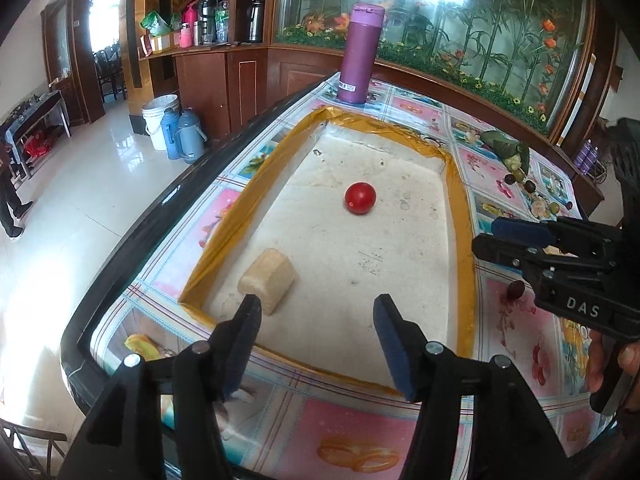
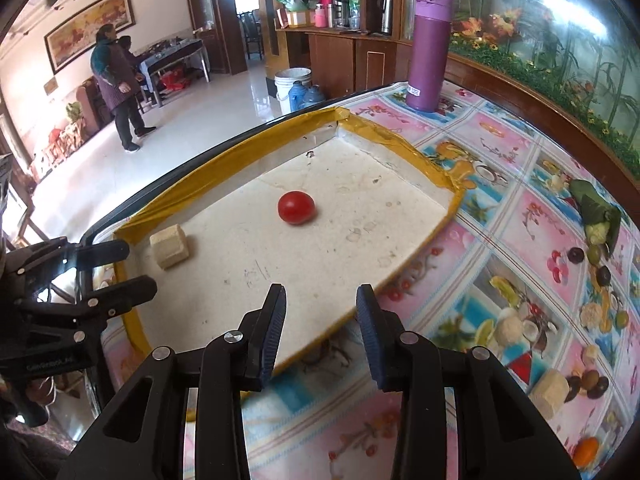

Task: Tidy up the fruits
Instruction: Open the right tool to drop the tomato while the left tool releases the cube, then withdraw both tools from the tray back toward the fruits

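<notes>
I hold the left gripper (image 1: 318, 316) with jaws wide and empty, a beige block (image 1: 267, 280) just ahead of its left finger, the red tomato (image 1: 360, 197) lying well beyond both in the tray (image 1: 464, 240), while my right gripper (image 2: 321, 308) gapes empty too.

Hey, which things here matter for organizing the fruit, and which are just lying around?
Job:
tomato
tray
small fruits
left gripper
right gripper

Lying about:
purple bottle
tan block
leaf-wrapped bundle

Red tomato (image 1: 360, 197), purple flask (image 1: 361, 54)
</notes>
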Tool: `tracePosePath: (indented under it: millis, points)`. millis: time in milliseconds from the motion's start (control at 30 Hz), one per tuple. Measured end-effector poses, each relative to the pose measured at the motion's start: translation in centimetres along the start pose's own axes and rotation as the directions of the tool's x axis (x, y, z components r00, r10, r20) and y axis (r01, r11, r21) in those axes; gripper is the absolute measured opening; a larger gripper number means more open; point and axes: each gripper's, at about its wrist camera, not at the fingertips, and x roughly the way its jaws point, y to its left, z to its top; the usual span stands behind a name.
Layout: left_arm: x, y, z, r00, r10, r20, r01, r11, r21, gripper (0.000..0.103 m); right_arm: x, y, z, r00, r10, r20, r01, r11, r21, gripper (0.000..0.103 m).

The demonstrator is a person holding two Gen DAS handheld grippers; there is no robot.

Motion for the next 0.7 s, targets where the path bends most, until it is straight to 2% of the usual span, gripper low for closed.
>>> tracePosePath:
  millis: [167, 267, 333, 400, 467, 700]
  points:
    - [-0.3, -2.6, 0.0, 1.0, -0.024, 0.009, 0.024, 1.0, 0.02, 0.066, -3.3, -1.6, -2.7, 0.998, -0.041, 0.04, 0.038, 0.997, 0.063, 0.039]
    - [-0.6, -4.5, 0.0, 0.999, -0.035, 0.029, 0.034, 0.999, 0.035, 0.073, -5.1, -2.4, -4.4, 0.995, -0.083, 0.055, 0.078, 0.992, 0.094, 0.042]
    - [-0.8, -5.8, -0.1, 0.998, -0.042, 0.045, 0.04, 0.998, 0.048, 0.08, -6.2, -3.0, -5.6, 0.989, -0.132, 0.064, 0.125, 0.986, 0.114, 0.049]
    - [-1.0, -7.3, -0.1, 0.997, -0.06, 0.051, 0.057, 0.996, 0.064, 0.084, -7.1, -3.8, -6.7, 0.983, -0.168, 0.075, 0.157, 0.978, 0.136, 0.064]
    - [-1.1, -8.9, -0.1, 0.995, -0.077, 0.058, 0.072, 0.994, 0.083, 0.087, -8.2, -4.6, -7.8, 0.974, -0.21, 0.087, 0.195, 0.968, 0.157, 0.072]
    - [-1.4, -14.1, -0.7, 0.991, -0.123, 0.054, 0.112, 0.978, 0.179, 0.093, -11.1, -7.2, -10.8, 0.95, -0.295, 0.1, 0.267, 0.936, 0.232, 0.072]
